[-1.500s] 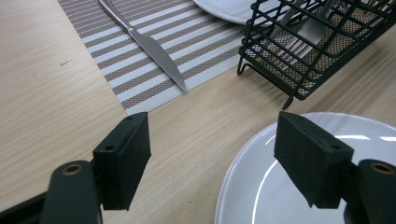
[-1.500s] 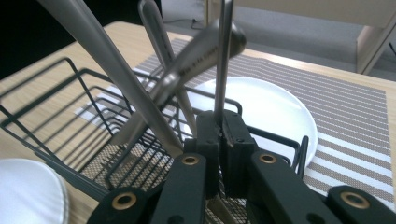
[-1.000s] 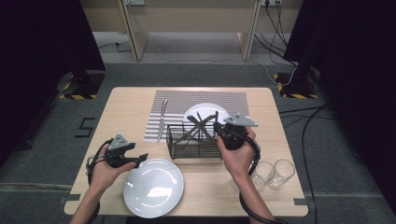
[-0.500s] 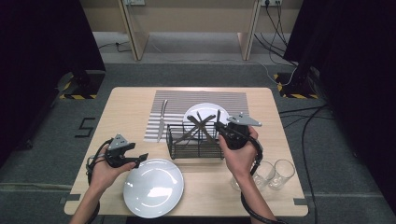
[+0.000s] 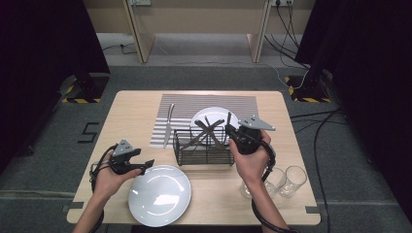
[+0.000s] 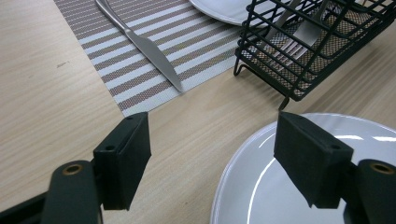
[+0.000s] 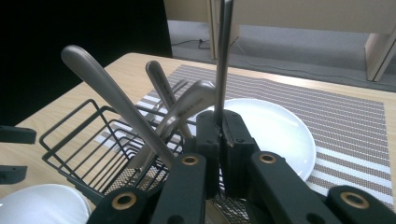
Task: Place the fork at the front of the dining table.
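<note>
Right hand-held gripper [image 7: 219, 135] is clamped on a utensil handle [image 7: 223, 56] standing upright at frame center, over the wire basket [image 7: 88, 149]. Left hand-held gripper [image 6: 212, 163] hangs wide open at the near plate's [image 6: 261, 186] edge, lower frame.

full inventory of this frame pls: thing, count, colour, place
Light wooden table: 1, tan, centre of the grey floor.
Striped woven placemat: 1, brown and white, far middle of the table.
Round white plates: 2, white; one on the placemat behind the basket, one at the near edge.
Black wire basket: 1, black, on the placemat's near edge.
Silver cutlery pieces in the basket: several, exact count unclear, handles leaning up.
Silver table knife: 1, on the placemat's left side.
Clear drinking glasses: 2, near right of the table.
Left gripper: 1, black, open, at the near plate's left rim.
Right gripper: 1, black, shut on an upright silver cutlery handle over the basket.
</note>
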The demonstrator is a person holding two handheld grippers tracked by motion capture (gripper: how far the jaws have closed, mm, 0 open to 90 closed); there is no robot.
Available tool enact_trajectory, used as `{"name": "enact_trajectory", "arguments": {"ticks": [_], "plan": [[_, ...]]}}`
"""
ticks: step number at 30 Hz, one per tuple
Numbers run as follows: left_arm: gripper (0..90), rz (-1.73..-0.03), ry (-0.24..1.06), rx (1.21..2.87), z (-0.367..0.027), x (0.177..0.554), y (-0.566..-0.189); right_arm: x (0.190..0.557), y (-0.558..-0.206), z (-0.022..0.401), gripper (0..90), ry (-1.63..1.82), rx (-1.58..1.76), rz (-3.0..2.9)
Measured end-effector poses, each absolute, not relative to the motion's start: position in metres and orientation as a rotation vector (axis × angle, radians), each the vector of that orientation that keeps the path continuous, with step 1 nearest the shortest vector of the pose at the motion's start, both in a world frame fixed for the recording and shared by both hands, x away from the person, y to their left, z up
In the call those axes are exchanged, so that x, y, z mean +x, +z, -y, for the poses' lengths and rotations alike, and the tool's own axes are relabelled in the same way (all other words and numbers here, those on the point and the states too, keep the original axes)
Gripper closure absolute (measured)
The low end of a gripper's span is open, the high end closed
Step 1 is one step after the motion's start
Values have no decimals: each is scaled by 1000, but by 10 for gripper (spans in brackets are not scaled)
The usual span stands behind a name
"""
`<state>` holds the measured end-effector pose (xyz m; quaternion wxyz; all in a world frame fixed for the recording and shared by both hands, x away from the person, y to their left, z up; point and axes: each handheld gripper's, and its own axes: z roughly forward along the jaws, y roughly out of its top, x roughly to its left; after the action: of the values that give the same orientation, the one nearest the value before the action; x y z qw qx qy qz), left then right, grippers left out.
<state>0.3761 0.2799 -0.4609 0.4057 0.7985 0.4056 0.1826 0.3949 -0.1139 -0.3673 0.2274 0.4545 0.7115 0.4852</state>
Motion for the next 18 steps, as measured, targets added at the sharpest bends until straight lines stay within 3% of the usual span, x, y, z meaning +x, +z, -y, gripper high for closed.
{"name": "enact_trajectory", "arguments": {"ticks": [18], "plan": [[266, -1016, 467, 2021, -278, 375, -459, 396, -361, 120, 874, 1354, 1265, -1940]]}}
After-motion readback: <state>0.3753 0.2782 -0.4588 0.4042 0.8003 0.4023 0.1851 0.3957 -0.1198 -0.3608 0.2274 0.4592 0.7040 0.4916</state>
